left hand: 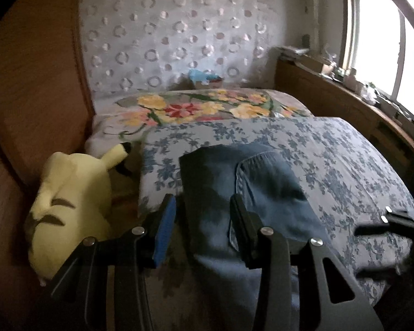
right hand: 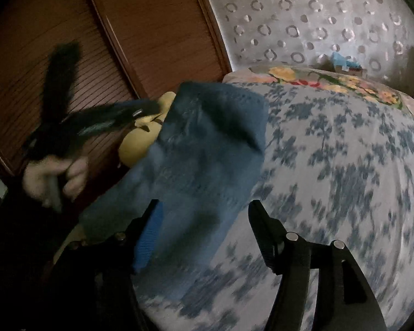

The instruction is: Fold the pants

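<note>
Two grippers are hanging over a bed; the jeans (left hand: pixel 234 193) are lying on the sheet (left hand: pixel 345 165) with blue flowers, folded into a thick pile, with a back pocket showing on top; part of the jeans is hanging off the near edge of the bed; the left gripper (left hand: pixel 204 229) is sitting above the near part of the jeans, with its jaws partly open; the blue pad (left hand: pixel 165 231) and the black finger are standing on either side of the cloth, but I cannot tell if they are pressing on it; the right gripper (right hand: pixel 204 237) is holding its jaws wide open over the jeans and the sheet, and nothing is pinched between them; in the right wrist view a hand (right hand: pixel 55 176) is gripping the left gripper's handle, all blurry; a yellow plush toy (left hand: pixel 69 201) is lying by the left side of the bed, next to a brown wooden door (right hand: pixel 157 27); a flowery blanket (left hand: pixel 207 107) is lying at the far end; a window (left hand: pixel 386 41) is glowing on the right.
</note>
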Demonstrator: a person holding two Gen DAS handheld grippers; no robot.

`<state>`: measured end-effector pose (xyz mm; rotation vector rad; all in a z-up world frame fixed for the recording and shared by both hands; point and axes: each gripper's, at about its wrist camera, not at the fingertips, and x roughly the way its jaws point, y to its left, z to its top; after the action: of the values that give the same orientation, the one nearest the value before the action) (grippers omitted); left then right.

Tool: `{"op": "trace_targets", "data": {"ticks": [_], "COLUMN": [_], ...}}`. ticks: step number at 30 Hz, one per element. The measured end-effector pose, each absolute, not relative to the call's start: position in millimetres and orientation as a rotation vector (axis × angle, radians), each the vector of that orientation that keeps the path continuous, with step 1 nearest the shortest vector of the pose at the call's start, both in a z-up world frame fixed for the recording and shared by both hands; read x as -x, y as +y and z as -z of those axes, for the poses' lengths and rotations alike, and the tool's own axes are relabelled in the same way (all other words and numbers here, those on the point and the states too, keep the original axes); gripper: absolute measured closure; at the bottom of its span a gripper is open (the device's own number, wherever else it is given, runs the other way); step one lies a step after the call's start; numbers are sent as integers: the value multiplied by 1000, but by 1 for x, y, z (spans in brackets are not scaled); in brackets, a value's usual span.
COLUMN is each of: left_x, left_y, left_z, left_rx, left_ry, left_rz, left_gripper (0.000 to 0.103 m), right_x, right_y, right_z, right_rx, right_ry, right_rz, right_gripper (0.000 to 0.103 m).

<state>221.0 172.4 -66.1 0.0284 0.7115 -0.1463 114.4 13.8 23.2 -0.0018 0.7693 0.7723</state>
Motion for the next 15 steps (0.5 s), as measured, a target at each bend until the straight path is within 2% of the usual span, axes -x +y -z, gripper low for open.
{"op": "trace_targets", "data": {"ticks": [15], "left_x": [-259], "left_y": [174], "left_z": [93], "left_rx": [-37], "left_ry": [785], "left_rz": [246], "left_gripper": [61], "right_x": [-94], "right_y": [39], "right_z": [10], "right_rx": [35], "right_ry": [840], "right_rz": [-687], "right_gripper": [37]}}
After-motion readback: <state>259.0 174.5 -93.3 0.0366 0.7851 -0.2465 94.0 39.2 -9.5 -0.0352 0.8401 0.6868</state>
